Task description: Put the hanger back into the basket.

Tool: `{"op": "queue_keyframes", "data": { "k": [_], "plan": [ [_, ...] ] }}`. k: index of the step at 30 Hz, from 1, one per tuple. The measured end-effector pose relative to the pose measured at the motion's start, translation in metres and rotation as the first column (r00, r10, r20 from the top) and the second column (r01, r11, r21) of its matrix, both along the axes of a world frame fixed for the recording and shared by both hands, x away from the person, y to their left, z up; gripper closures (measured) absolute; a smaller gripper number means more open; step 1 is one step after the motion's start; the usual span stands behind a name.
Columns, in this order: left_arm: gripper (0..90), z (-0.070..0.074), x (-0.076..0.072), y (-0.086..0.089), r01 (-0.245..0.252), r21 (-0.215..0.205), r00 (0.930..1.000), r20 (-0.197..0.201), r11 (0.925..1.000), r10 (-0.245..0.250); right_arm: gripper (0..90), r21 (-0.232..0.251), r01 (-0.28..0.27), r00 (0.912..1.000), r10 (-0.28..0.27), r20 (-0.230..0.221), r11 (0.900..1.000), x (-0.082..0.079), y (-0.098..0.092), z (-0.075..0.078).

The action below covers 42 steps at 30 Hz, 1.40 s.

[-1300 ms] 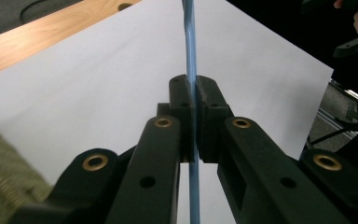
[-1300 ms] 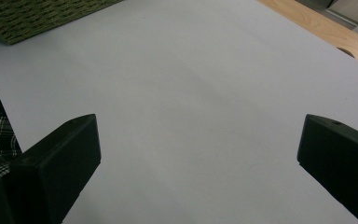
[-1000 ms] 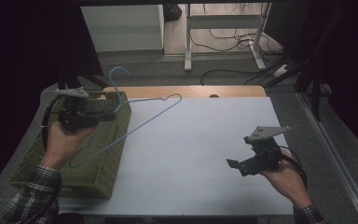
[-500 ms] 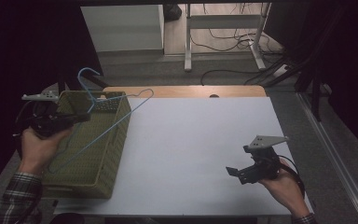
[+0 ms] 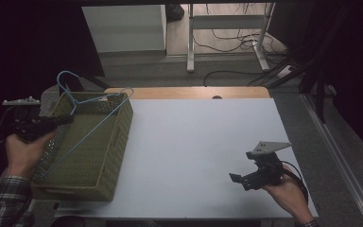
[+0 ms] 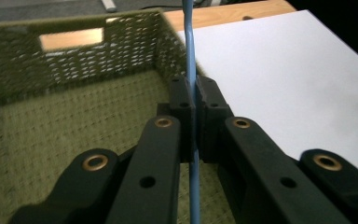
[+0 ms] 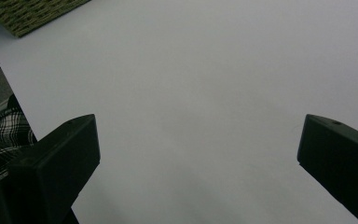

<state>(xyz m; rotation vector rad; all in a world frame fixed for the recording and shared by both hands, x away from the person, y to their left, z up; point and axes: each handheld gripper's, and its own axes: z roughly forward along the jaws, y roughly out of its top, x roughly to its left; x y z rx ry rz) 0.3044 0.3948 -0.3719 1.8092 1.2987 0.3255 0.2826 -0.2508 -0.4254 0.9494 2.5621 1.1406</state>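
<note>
High view. White table top (image 5: 203, 142), wooden strip along its far edge. Green woven basket (image 5: 108, 156) at the table's left end. Blue wire hanger (image 5: 82, 130) lying slantwise over the basket, hook end raised above the far left corner, one shoulder reaching past the far rim. Left gripper (image 5: 64, 120) held at the basket's left rim by a hand with a plaid sleeve; its jaws are closed on the hanger's wire. Right gripper (image 5: 238, 179) held low over the near right part of the table, well apart from basket and hanger, nothing between its jaws.

Left gripper view. Left gripper (image 6: 196, 105), black jaws pressed together with the blue hanger wire (image 6: 189, 46) clamped between the pads; the wire runs straight up and down through the grip. Basket (image 6: 74, 56) interior directly beneath and ahead, table top (image 6: 298, 79) to the right.

Right gripper view. Right gripper (image 7: 198, 154), jaws standing wide apart, empty, above bare table top (image 7: 205, 70). Corner of the basket (image 7: 28, 14) at upper left; plaid sleeve (image 7: 2, 133) at left edge.
</note>
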Motion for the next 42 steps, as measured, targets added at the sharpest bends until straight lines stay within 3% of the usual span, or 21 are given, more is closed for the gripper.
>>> {"op": "queue_keyframes", "data": {
  "k": [9, 17, 19, 22, 34, 38, 40, 42],
  "plan": [
    [87.4, -0.019, -0.008, 0.021, -0.038, -0.037, 0.9992, -0.013, 0.9986, 0.037, 0.0, -0.005, -0.007, 0.9999, 0.007, -0.013, 1.000, -0.001, 0.000, -0.004],
    [87.4, -0.023, -0.014, 0.033, -0.054, -0.063, 0.9985, -0.007, 0.9965, 0.054, 0.0, -0.009, -0.014, 0.9996, 0.014, -0.026, 1.000, -0.002, 0.002, -0.005],
    [87.4, -0.024, -0.012, 0.034, -0.052, -0.071, 0.9986, -0.015, 0.9961, 0.051, 0.0, -0.013, -0.018, 0.9994, 0.018, -0.028, 1.000, -0.002, 0.002, -0.006],
    [87.3, -0.030, -0.007, 0.032, -0.052, -0.044, 0.9982, -0.034, 0.9977, 0.050, 0.0, -0.015, -0.020, 0.9993, 0.019, -0.032, 1.000, -0.002, 0.002, -0.007],
    [85.4, -0.070, 0.012, 0.029, -0.016, -0.030, 0.9939, -0.110, 0.9994, 0.013, 0.0, -0.021, -0.029, 0.9986, 0.028, -0.044, 0.999, -0.002, 0.003, -0.011],
    [53.5, -0.062, 0.008, 0.028, -0.059, 0.023, 0.9953, -0.076, 0.9980, 0.060, 0.0, -0.018, -0.027, 0.9987, 0.026, -0.045, 0.999, -0.003, 0.003, -0.012],
    [37.1, -0.055, 0.003, 0.023, -0.046, 0.025, 0.9979, -0.044, 0.9986, 0.047, 0.0, -0.011, -0.015, 0.9990, 0.015, -0.042, 1.000, -0.004, 0.003, -0.013],
    [30.3, -0.050, -0.002, 0.016, -0.011, 0.002, 0.9997, -0.021, 0.9999, 0.011, 0.0, -0.004, -0.005, 0.9991, 0.005, -0.041, 1.000, -0.005, 0.002, -0.014]
  ]
}}
